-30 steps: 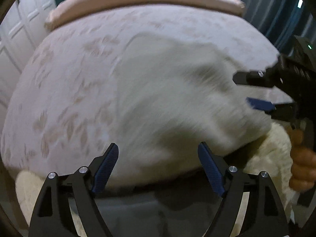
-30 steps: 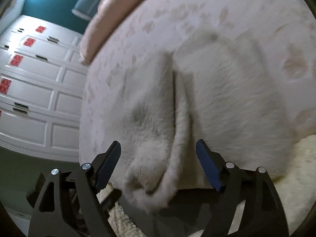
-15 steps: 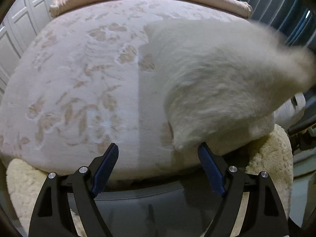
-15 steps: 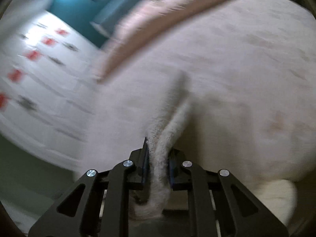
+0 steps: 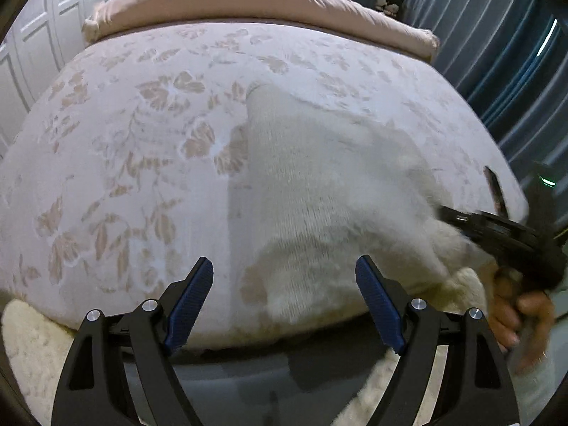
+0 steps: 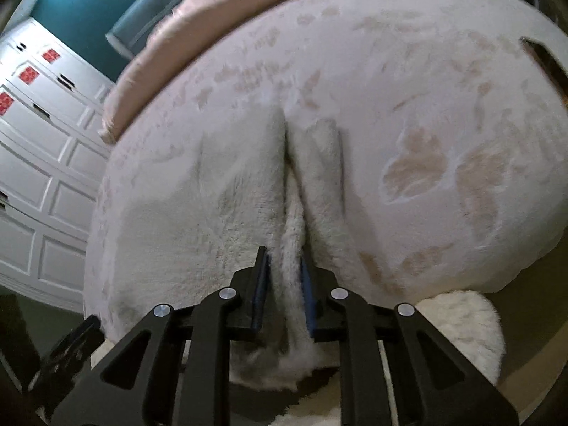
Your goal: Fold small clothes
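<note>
A fluffy white garment (image 5: 319, 191) lies on the bed (image 5: 124, 135) near its front edge, partly gathered toward the right. In the right wrist view its near edge (image 6: 287, 284) is bunched into a ridge, and my right gripper (image 6: 285, 266) is shut on that ridge. From the left wrist view the right gripper (image 5: 458, 218) shows at the garment's right side, with a hand (image 5: 522, 309) below it. My left gripper (image 5: 284, 284) hangs open above the bed's front edge, just left of the garment's near corner, with nothing between its pads.
The bed has a pale pink leaf-patterned cover, with a pink duvet (image 5: 248, 3) rolled at its far end. A cream shaggy rug (image 6: 461, 326) lies on the floor by the bed. White cupboards (image 6: 39, 149) stand on the left, blue curtains (image 5: 497, 71) on the right.
The right gripper closed on the garment's near edge and drew it rightward, then lowered it. The garment rose and came back down onto the bed. The left gripper stayed open.
</note>
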Available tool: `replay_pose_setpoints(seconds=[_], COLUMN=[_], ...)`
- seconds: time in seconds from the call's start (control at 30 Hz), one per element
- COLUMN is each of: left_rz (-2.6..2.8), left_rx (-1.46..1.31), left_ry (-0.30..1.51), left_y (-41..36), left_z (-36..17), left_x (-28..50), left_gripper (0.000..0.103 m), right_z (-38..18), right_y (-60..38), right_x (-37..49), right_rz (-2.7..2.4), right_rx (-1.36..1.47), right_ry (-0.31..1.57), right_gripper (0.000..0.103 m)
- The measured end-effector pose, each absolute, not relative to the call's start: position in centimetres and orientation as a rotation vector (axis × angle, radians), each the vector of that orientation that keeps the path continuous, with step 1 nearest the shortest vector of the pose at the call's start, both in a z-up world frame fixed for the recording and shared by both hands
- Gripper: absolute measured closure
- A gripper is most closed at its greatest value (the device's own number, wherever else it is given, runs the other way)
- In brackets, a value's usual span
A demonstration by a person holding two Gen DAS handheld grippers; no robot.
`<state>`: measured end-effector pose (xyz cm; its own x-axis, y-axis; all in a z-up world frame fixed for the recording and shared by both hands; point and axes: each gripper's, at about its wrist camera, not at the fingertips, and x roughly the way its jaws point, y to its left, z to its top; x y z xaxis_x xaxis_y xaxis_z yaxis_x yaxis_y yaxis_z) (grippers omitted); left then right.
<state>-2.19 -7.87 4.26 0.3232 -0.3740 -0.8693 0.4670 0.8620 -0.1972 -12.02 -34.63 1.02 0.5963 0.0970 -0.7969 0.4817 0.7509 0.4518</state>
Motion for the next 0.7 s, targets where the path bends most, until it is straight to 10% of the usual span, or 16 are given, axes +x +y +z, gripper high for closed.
replay_pose_setpoints(seconds=[0.27,0.47,0.63,0.7], left_rz=[-0.511,-0.504,-0.493,-0.504], left_rx=[0.194,0.218,0.188,0.171], left_ry=[1.269,1.258,1.245,1.200], left_y=[-10.7,-10.6,-10.3,-10.1], left_z=[-1.5,-2.1,-0.9,0.7], left_x=[-0.9,-1.2,-1.7,-2.1], left_gripper=[0.021,0.019,0.022,0.023], right_z=[-0.8,1.2,-2.7,-2.0], right_y=[-37.6,-36.6,-34.6,-34.2], right_x=[-14.3,-11.0,-7.1,-6.9], right_rz=[-0.311,-0.190,-0.199,-0.198], right_rx=[0.804,0.757,0.704,0.681], right_ry=[0.950,0.924,1.042,1.011], right_gripper=[0.085,0.044,0.046,0.080])
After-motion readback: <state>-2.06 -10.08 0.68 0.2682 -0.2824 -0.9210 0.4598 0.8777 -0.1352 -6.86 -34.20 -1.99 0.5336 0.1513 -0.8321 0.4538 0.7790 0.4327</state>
